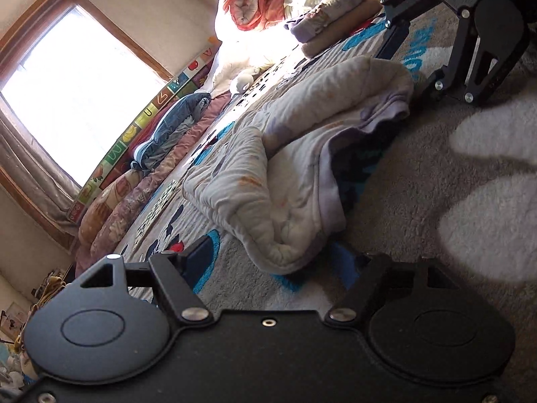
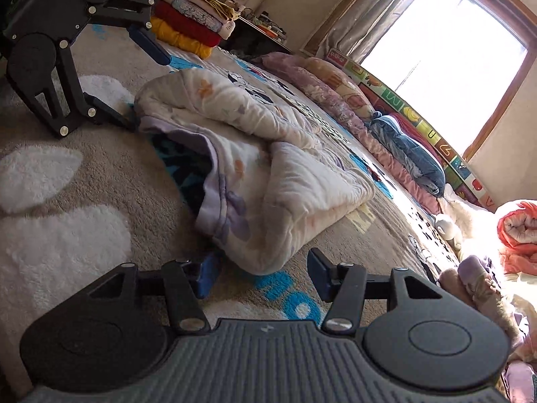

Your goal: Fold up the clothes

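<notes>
A cream padded garment (image 1: 295, 154) with lilac and orange prints lies loosely doubled over on a grey plush blanket (image 1: 419, 184). One end of it rests between the fingers of my left gripper (image 1: 285, 258), which stands open; its pads do not press the cloth. At the other end my right gripper (image 2: 263, 272) is open too, with the garment (image 2: 255, 154) just ahead of its blue fingertips (image 2: 208, 273). Each gripper shows in the other's view: the right gripper (image 1: 402, 70) at the far end of the cloth, and the left gripper (image 2: 144, 87) likewise, both open.
A stack of folded clothes (image 1: 335, 20) sits beyond the garment, and a red and yellow folded stack (image 2: 191, 23) stands at the opposite end. Rolled bedding (image 2: 402, 147) and a picture mat line the wall under the window (image 2: 446, 53). An orange quilt (image 2: 517, 235) lies nearby.
</notes>
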A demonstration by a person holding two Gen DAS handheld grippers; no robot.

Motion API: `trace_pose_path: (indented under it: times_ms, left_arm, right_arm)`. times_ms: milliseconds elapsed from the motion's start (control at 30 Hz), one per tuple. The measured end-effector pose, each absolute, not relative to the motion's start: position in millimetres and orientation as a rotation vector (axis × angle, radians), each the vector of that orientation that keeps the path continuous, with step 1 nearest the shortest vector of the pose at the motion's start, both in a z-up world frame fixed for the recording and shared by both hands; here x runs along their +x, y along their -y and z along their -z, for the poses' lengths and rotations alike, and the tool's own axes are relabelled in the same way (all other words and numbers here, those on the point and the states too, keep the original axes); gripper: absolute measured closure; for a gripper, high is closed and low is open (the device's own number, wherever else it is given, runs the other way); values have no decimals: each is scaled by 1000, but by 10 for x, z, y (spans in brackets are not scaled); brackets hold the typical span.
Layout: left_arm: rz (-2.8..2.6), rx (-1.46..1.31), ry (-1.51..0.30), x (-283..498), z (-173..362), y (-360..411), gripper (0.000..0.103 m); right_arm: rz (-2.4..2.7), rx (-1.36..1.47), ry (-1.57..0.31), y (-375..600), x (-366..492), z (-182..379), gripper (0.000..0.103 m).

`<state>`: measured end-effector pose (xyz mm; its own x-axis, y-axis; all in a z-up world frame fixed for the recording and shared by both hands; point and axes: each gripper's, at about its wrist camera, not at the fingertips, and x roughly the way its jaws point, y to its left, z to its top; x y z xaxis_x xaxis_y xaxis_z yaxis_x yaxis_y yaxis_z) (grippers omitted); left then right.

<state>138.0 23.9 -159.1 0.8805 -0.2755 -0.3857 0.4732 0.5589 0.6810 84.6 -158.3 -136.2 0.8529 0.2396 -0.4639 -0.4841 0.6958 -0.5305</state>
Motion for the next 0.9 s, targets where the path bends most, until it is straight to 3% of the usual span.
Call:
trace_pose_path:
  times_ms: [167, 200, 300, 400, 433, 633, 900]
  left_arm:
    - [468, 904, -260, 1316, 1515, -258, 41]
    - [473, 915, -264, 1279, 1508, -259, 42]
    - [464, 929, -258, 1310, 1548, -213, 44]
    - [457, 926, -267, 1436, 1566, -120, 59]
    - [461, 924, -269, 1454, 1581, -99, 69]
    - [445, 911, -286, 1421, 1582, -44, 85]
    - [453, 950, -298, 1068, 1507, 1, 87]
  right_arm:
    - [-416, -703, -374, 1582, 861, 1367, 53]
    - [-419, -725, -370, 1560, 817, 1374, 59]
    - [-413, -758, -357, 1531, 760, 1400, 60]
    - [-414, -748, -358, 1523, 828, 1401, 61]
    - [-415, -741, -363, 1520, 859, 1398, 62]
    - [-456, -664, -410, 1563, 956, 1353, 83]
    - [-474, -620, -422, 1612, 795, 1201, 87]
